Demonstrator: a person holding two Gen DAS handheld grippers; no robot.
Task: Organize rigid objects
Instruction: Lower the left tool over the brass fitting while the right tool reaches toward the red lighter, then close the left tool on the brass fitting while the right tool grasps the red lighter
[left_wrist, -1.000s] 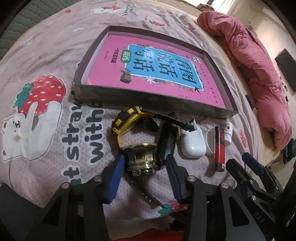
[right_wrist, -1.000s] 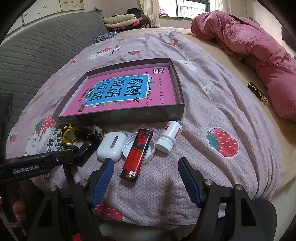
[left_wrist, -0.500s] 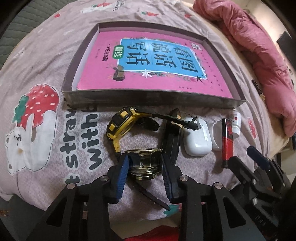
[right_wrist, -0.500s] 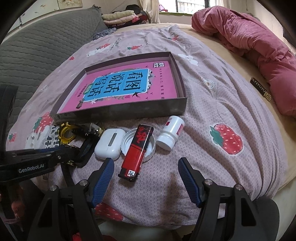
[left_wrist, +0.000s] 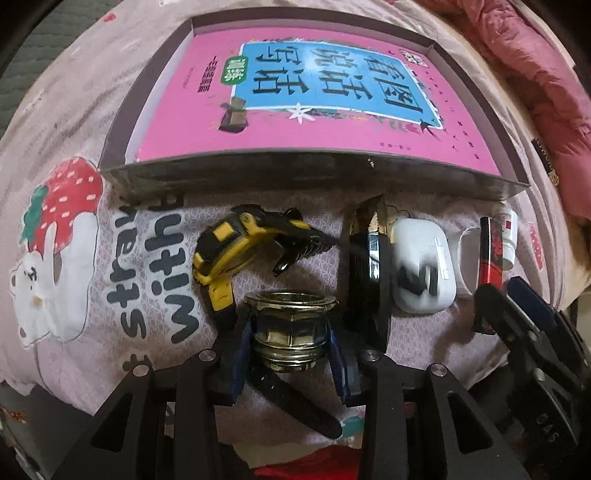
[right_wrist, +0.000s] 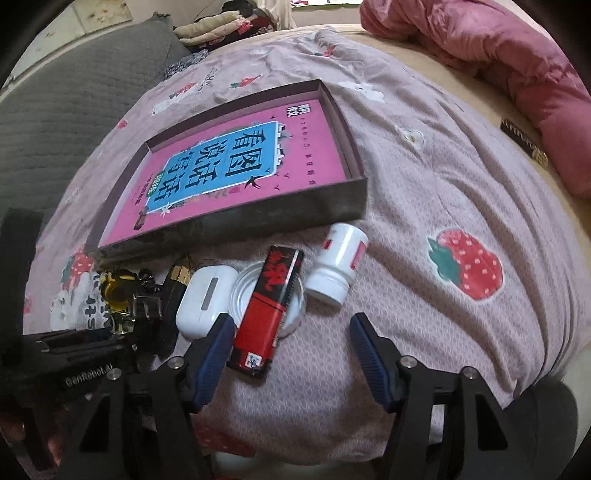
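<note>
A brass threaded fitting (left_wrist: 291, 325) stands on the bedspread between the blue pads of my left gripper (left_wrist: 288, 350). The pads touch its sides while the jaws open slightly. Beside it lie a yellow-black tape measure (left_wrist: 229, 251), a black disc-like piece (left_wrist: 369, 280) and a white earbud case (left_wrist: 421, 266). My right gripper (right_wrist: 291, 328) hovers over a red-black lighter (right_wrist: 269, 314) that lies across a white lid (right_wrist: 291, 310). Its jaws are closing and the pads touch nothing. A small white bottle (right_wrist: 340, 266) lies to the right. A shallow box (right_wrist: 240, 225) holding a pink book sits behind.
A pink quilt (right_wrist: 498, 55) is piled at the far right, with a small dark bar (right_wrist: 522, 142) near it. A grey quilted cushion (right_wrist: 55, 110) lies at the far left. The bed's near edge drops away just under both grippers.
My left gripper has come down and forward over the brass fitting and its pads have narrowed onto it. The right gripper has sunk toward the lighter and its jaws have narrowed.
</note>
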